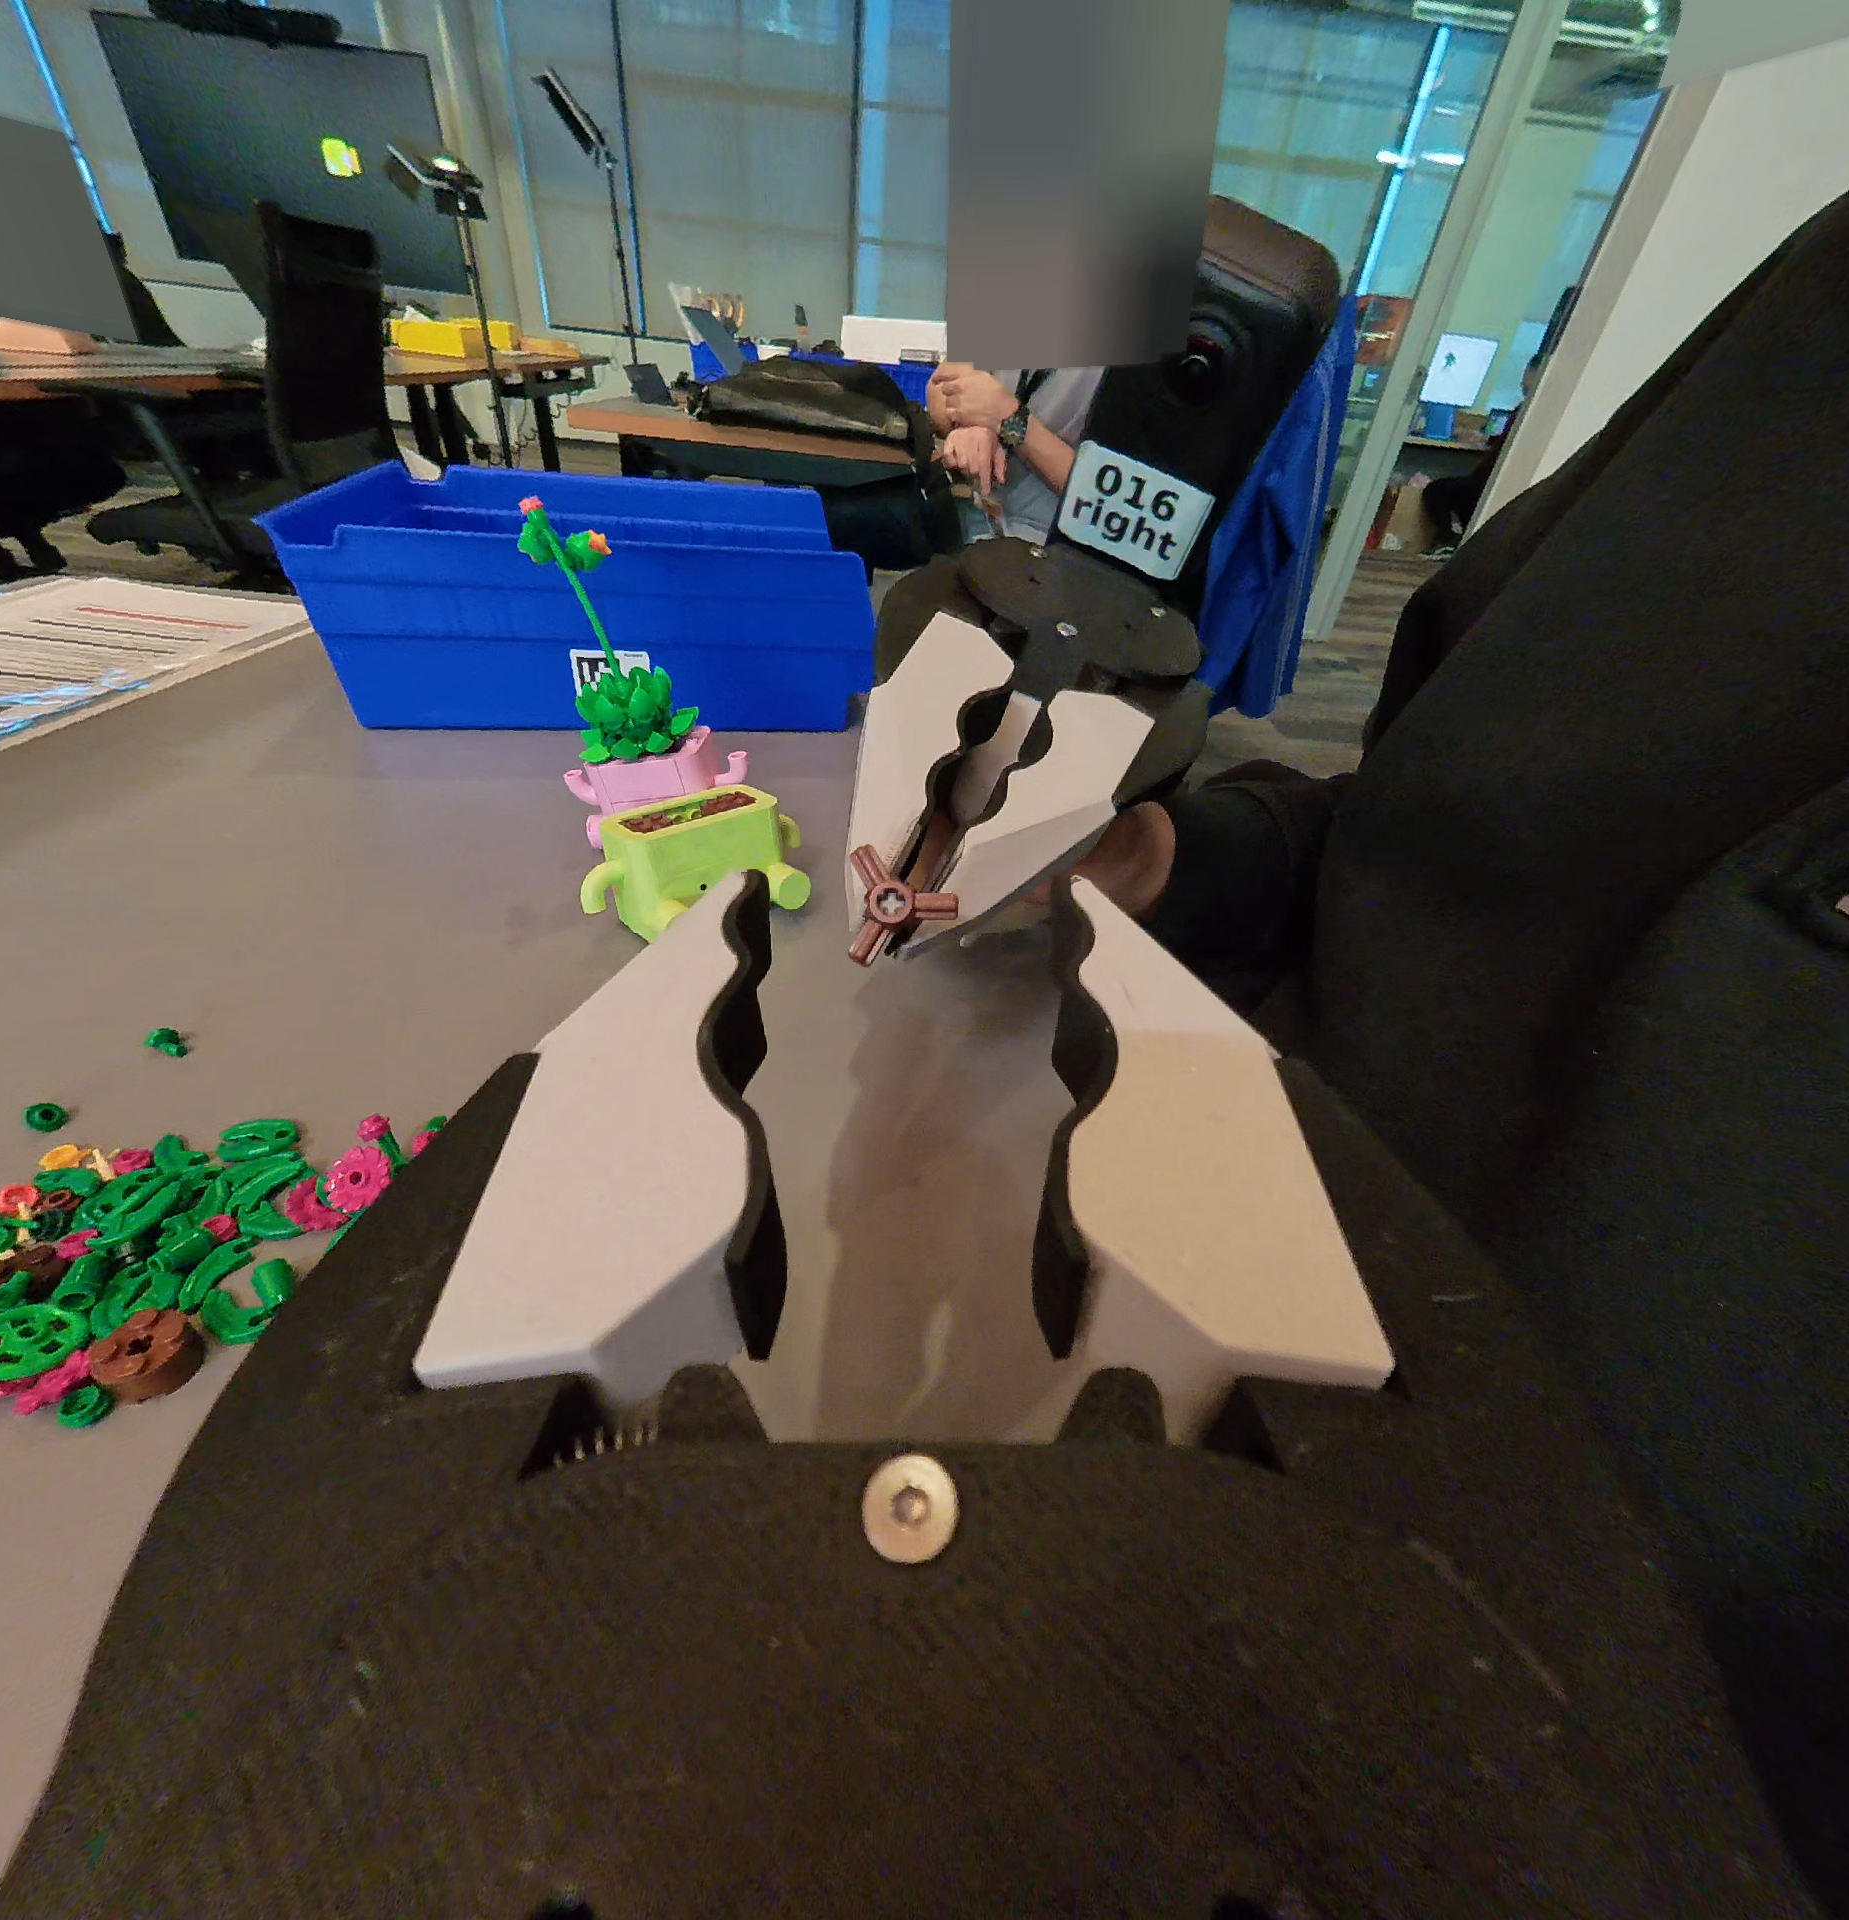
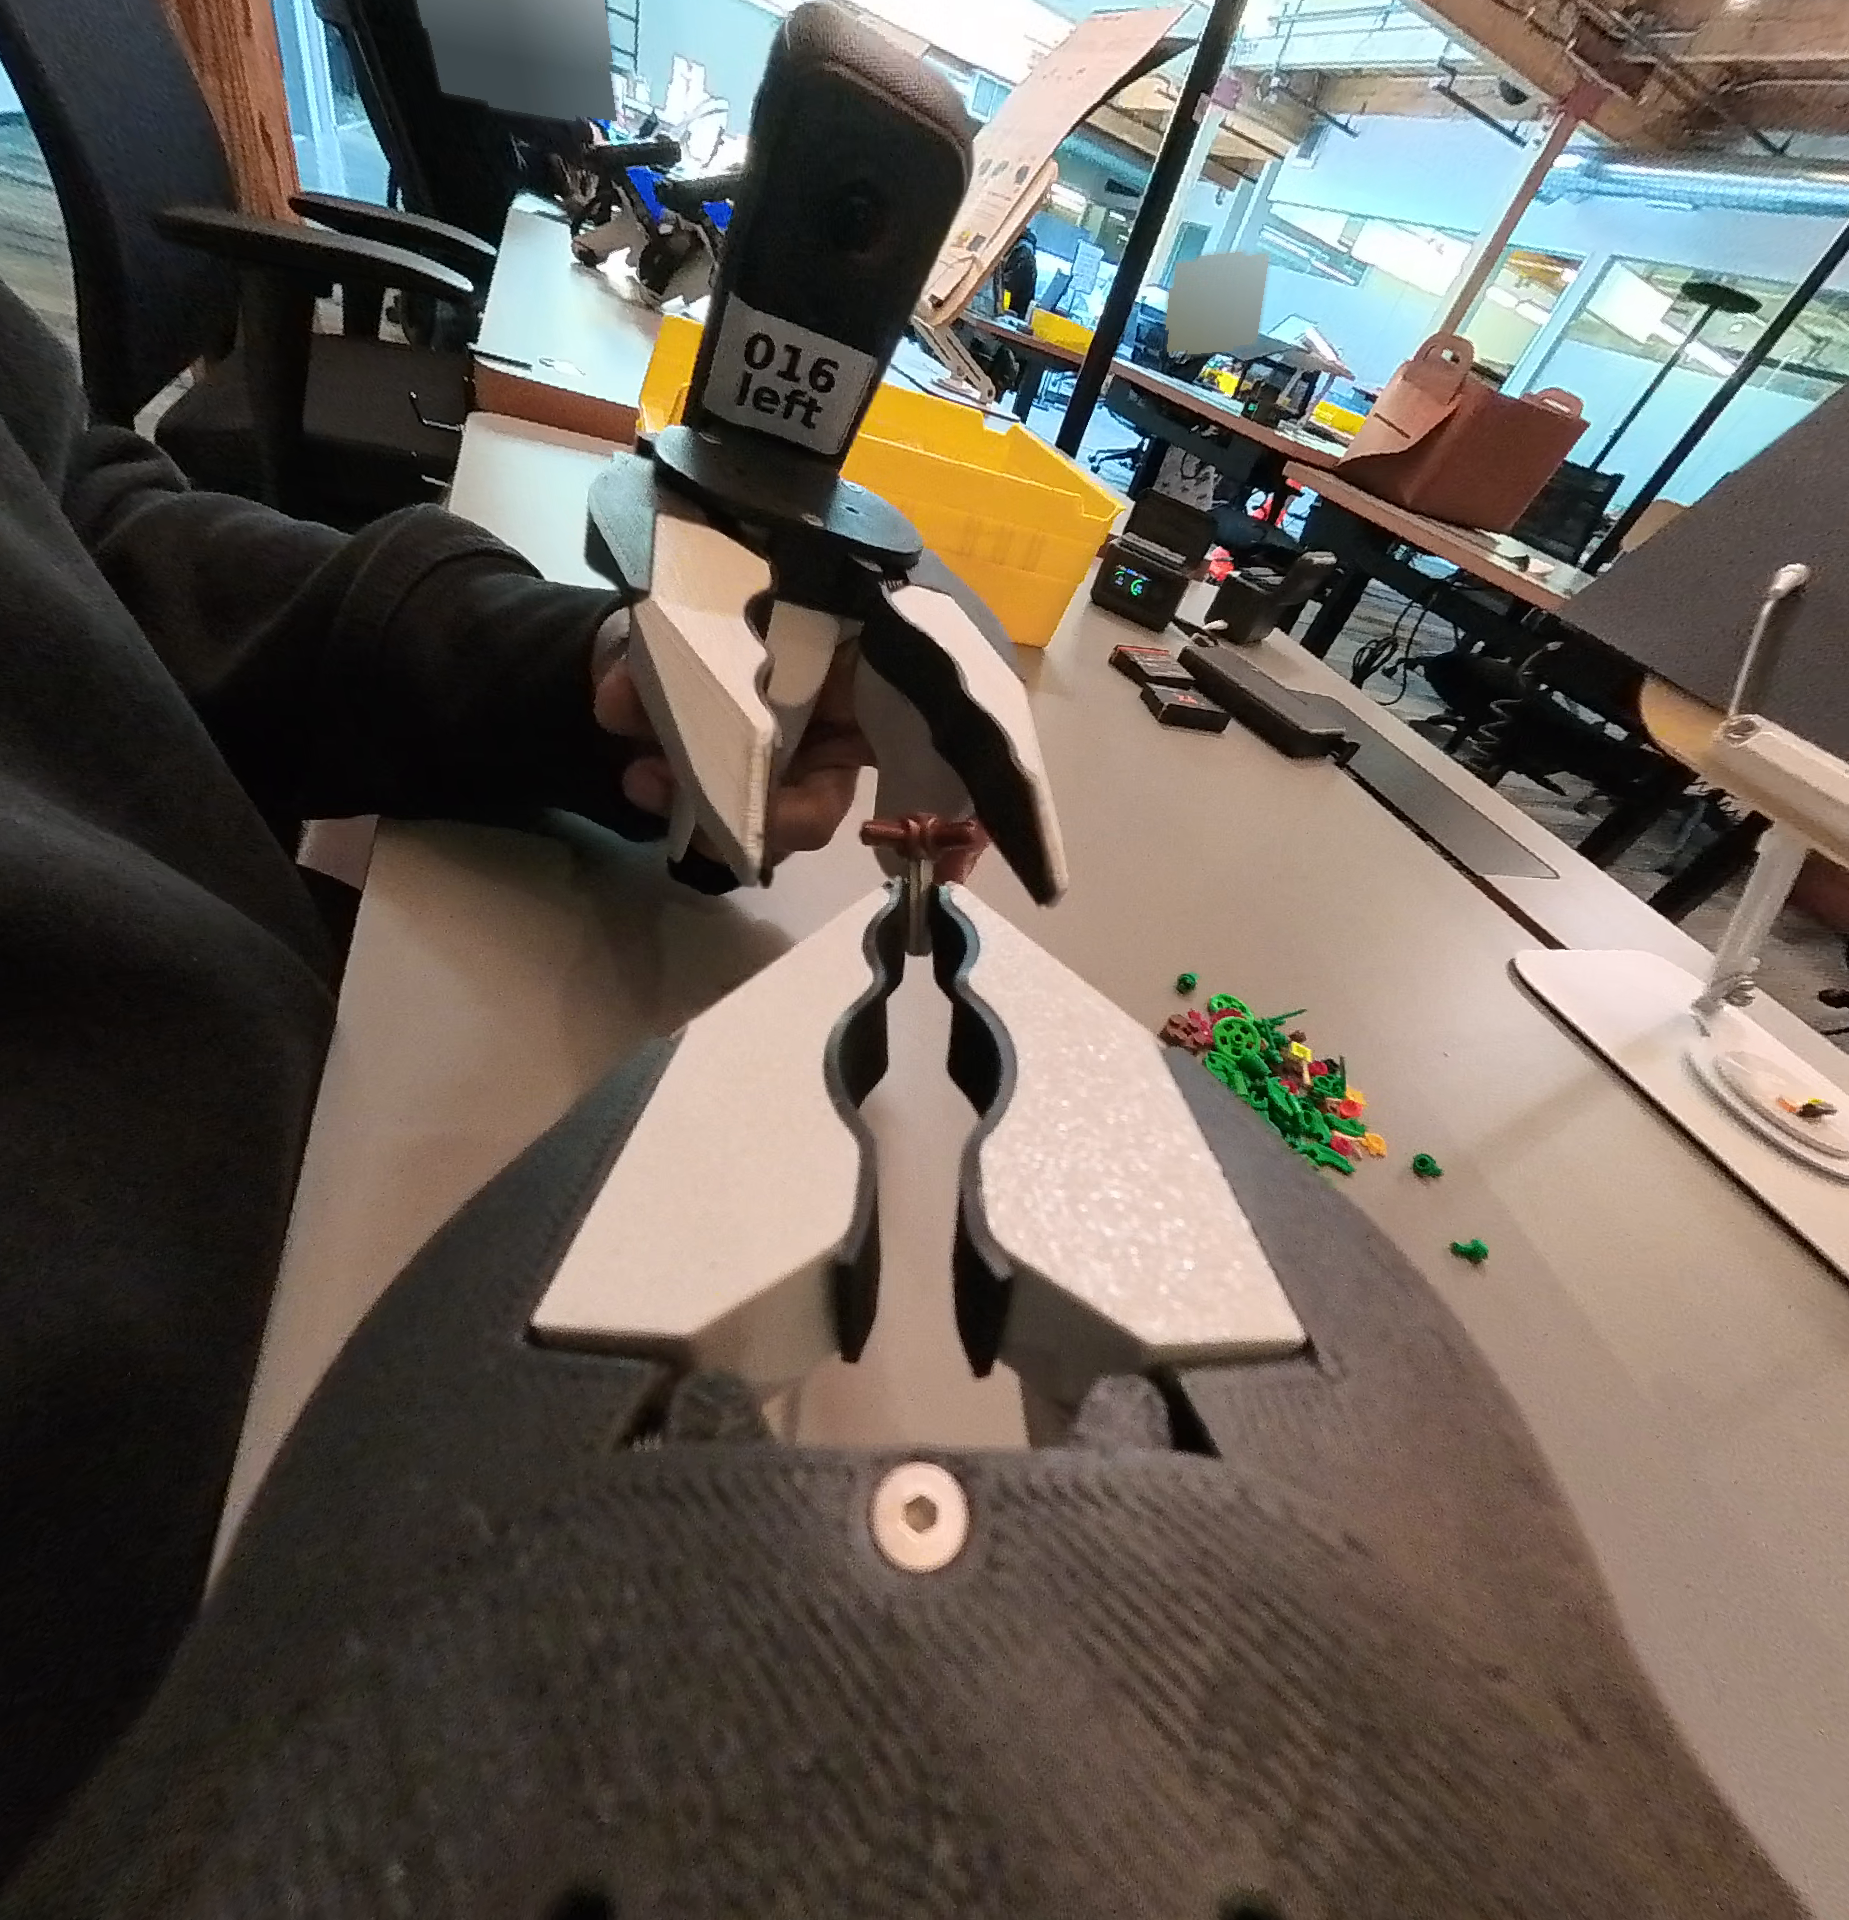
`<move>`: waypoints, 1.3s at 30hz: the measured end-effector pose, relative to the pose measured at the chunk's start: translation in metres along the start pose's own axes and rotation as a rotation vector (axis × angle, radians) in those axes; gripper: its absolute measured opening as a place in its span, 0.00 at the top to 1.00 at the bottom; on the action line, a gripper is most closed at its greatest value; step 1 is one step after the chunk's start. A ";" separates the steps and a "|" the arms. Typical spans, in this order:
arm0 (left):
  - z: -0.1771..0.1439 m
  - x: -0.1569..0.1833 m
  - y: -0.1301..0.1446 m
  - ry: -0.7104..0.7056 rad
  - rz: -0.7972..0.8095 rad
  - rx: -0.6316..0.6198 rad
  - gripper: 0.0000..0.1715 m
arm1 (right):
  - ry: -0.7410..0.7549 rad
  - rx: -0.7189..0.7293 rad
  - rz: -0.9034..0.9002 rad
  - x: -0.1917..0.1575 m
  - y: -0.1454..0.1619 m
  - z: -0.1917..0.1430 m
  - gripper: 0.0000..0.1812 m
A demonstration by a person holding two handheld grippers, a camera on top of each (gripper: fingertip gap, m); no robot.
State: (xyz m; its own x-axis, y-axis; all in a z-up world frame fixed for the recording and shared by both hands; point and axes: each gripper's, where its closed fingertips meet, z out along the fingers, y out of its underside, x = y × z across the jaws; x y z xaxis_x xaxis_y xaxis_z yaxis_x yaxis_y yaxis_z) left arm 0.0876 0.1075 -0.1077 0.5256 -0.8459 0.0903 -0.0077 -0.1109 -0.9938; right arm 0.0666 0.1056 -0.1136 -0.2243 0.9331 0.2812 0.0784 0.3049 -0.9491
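Right claw [image 2: 915, 894] pinches brown spoked piece [image 1: 892, 902], hub facing the spread left claw [image 1: 912, 904].

Each gripper has a black, coarse-grained plastic body shaped like a broad fan, with one silver screw set in the middle near the camera. The left gripper [image 1: 915, 914] and the right gripper [image 2: 915, 904] both carry two pale grey wedge-shaped fingers [image 1: 629, 1153] whose inner edges are lined with wavy black pads [image 2: 863, 1049]. A dark rounded camera with a white label [image 2: 785, 379] stands on top. The person's sleeves [image 2: 307, 665] are black.
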 end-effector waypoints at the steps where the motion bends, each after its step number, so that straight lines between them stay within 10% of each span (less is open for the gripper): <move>1: 0.001 -0.001 0.001 -0.006 0.001 -0.005 0.70 | 0.006 -0.002 -0.007 0.000 0.000 0.000 0.99; 25: -0.002 -0.003 -0.004 0.022 -0.008 -0.001 0.94 | 0.001 -0.007 0.027 0.000 -0.003 -0.004 0.98; 39: -0.004 -0.011 -0.005 0.014 -0.017 0.038 0.93 | -0.235 0.077 0.645 0.005 -0.001 -0.003 0.99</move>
State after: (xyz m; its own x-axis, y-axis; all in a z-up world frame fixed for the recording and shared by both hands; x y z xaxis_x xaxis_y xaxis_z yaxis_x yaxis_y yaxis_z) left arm 0.0785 0.1147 -0.1039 0.5132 -0.8515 0.1077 0.0333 -0.1057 -0.9938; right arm 0.0684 0.1105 -0.1113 -0.3616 0.8545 -0.3729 0.1997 -0.3197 -0.9262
